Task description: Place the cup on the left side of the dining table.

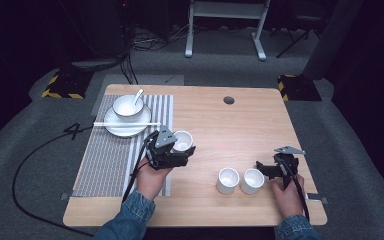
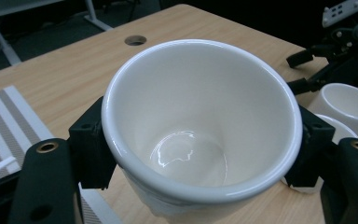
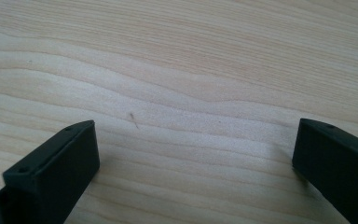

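Observation:
My left gripper [image 1: 182, 150] is shut on a white cup [image 1: 182, 140] and holds it above the table beside the striped mat. In the left gripper view the cup [image 2: 200, 126] is empty, and both black jaws press on its sides just under the rim. Two more white cups [image 1: 228, 180] [image 1: 252, 180] stand side by side near the front of the table. My right gripper [image 1: 265, 169] rests just right of them, jaws wide apart. The right gripper view shows bare wood [image 3: 182, 93] between its fingers [image 3: 56, 168].
A grey striped placemat [image 1: 107, 160] covers the table's left side. At its far end a white bowl with a spoon [image 1: 128, 106] sits on a plate [image 1: 127, 127], with chopsticks [image 1: 125, 124] laid across. A round cable hole [image 1: 228, 100] is at the table's back.

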Action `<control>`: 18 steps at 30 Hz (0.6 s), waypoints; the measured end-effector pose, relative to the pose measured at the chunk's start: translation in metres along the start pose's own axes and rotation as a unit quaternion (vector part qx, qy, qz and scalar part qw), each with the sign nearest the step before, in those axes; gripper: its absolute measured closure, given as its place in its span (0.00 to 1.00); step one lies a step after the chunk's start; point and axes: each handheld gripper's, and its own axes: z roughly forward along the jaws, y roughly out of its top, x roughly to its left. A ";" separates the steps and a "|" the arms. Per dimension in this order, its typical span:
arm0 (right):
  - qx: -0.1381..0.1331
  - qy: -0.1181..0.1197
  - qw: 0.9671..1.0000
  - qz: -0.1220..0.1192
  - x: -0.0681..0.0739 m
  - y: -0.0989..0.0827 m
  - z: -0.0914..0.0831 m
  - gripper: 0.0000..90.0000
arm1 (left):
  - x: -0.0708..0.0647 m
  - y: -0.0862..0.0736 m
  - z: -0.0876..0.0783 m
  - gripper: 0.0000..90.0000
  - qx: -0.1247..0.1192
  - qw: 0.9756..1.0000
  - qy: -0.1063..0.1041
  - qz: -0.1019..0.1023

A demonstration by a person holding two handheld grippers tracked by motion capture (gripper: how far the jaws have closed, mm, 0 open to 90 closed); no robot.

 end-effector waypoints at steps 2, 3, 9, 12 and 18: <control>0.000 0.000 1.000 0.000 0.000 0.000 0.000 0.00 | 0.006 0.002 -0.002 0.30 -0.014 1.000 0.014 -0.006; 0.000 0.000 1.000 0.000 0.000 0.000 0.000 0.00 | 0.008 0.002 -0.002 0.30 -0.018 1.000 0.016 -0.007; 0.000 0.000 1.000 0.000 0.000 0.000 0.000 0.00 | 0.026 0.002 0.002 0.30 -0.038 0.998 0.039 -0.024; 0.000 0.000 1.000 0.000 0.000 0.000 0.000 0.00 | 0.034 0.001 0.002 0.30 -0.035 0.997 0.064 -0.022; 0.000 0.000 1.000 0.000 0.000 0.000 0.000 0.00 | 0.057 -0.004 -0.002 0.30 -0.039 0.993 0.106 -0.032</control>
